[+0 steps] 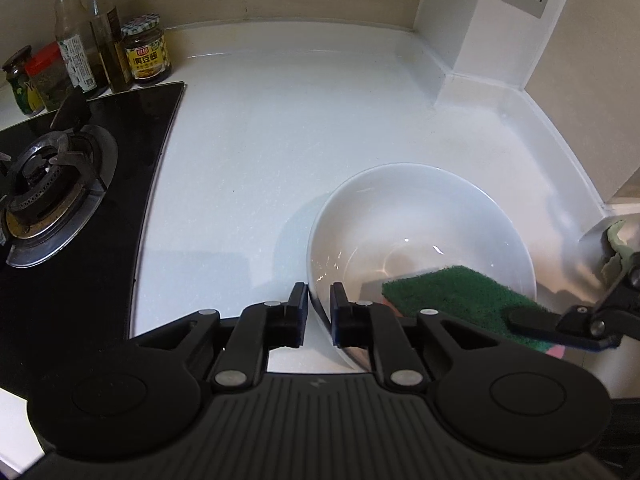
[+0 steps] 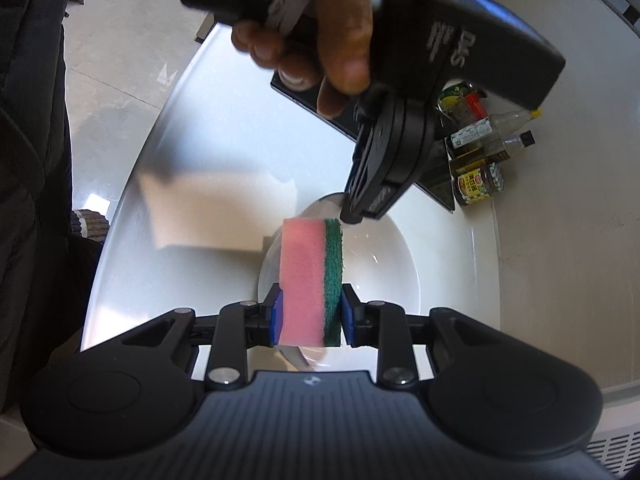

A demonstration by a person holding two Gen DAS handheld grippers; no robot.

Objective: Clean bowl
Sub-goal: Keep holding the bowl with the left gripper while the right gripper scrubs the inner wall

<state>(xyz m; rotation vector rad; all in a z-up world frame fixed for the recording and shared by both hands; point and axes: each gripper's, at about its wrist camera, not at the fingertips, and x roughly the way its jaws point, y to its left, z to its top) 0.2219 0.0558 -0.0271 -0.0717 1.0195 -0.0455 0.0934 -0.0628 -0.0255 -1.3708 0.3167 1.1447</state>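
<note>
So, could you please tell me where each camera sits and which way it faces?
Left wrist: on the left tool, looking down at the white bowl, its rim between the fingers; stove beside it.
Right wrist: on the right tool, which grips a pink-green sponge over the bowl; a hand shows.
Shared: bowl, sponge, condiment bottles.

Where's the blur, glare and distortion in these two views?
Left wrist: sharp; fisheye bends the countertop edges, small glints inside the bowl, dark corners. Right wrist: hand motion-blurred, sponge sharp, hard shadow patch on the counter left of it.
</note>
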